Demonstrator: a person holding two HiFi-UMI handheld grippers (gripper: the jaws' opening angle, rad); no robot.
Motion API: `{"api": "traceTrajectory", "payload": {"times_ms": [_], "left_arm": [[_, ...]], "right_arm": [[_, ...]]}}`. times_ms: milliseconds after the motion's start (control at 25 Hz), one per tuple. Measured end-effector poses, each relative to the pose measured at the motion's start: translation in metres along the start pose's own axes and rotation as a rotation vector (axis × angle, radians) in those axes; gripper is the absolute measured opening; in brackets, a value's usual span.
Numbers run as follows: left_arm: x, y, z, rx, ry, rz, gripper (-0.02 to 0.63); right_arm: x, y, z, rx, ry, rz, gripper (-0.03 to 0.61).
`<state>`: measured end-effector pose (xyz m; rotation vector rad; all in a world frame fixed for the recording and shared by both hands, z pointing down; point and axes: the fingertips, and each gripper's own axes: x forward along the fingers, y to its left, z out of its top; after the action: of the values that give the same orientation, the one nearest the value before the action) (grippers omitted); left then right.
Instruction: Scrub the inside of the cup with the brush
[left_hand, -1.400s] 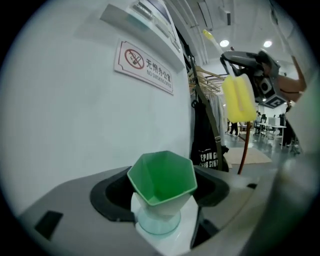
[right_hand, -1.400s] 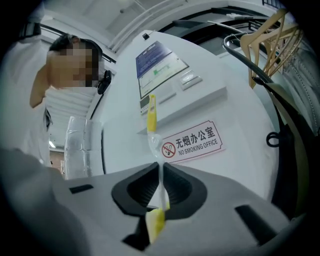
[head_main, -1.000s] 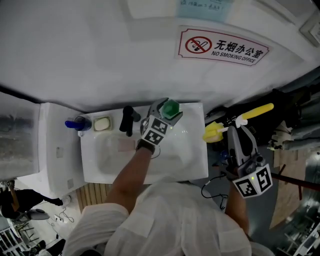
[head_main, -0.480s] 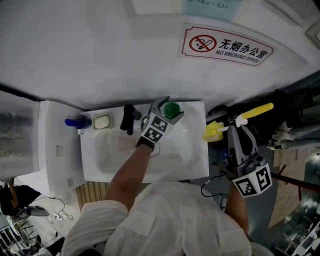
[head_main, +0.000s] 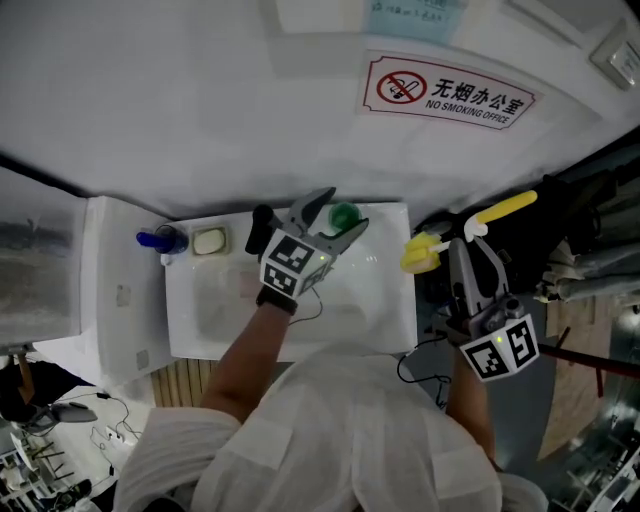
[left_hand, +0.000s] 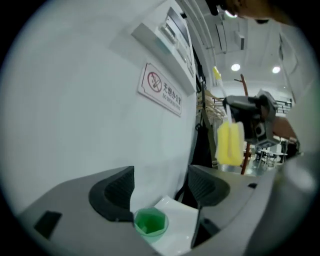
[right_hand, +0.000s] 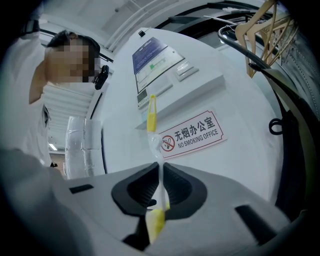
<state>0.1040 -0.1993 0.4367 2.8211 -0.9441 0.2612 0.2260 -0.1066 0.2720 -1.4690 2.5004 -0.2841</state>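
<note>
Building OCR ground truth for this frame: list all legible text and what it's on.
"无烟办公室": red-bordered sign on the white wall, beside a crossed-out cigarette symbol.
"NO SMOKING OFFICE": same sign, under the Chinese line.
Blue notice higher on the wall: print too small and blurred to read.
Marker cubes: coded squares only, no words.
</note>
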Motion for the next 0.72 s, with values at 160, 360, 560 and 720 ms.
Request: {"api": "traceTrajectory", "payload": {"times_ms": [160, 360, 560, 720], "left_arm": [[-0.031, -0.025, 0.045, -0.031, -0.089, -0.069, 0.314], [-0.081, -0.024, 0.088, 0.005, -0.21, -0.004, 0.272], [-0.144, 0.001, 0.114, 0.016, -0.255, 0.202, 0.133], [-0.194, 0.022, 0.113, 0.05, -0.264, 0.348, 0.061]], "right_arm": [[0.0, 0.005, 0.0, 0.001, -0.006, 0.016, 0.029], [0.001, 0.01, -0.007, 0.007, -0.007, 0.033, 0.029], [0.005, 0.016, -0.017, -0.006, 0.006, 0.063, 0.029], [0.008, 0.017, -0.022, -0.02, 0.014, 0.078, 0.029]]}}
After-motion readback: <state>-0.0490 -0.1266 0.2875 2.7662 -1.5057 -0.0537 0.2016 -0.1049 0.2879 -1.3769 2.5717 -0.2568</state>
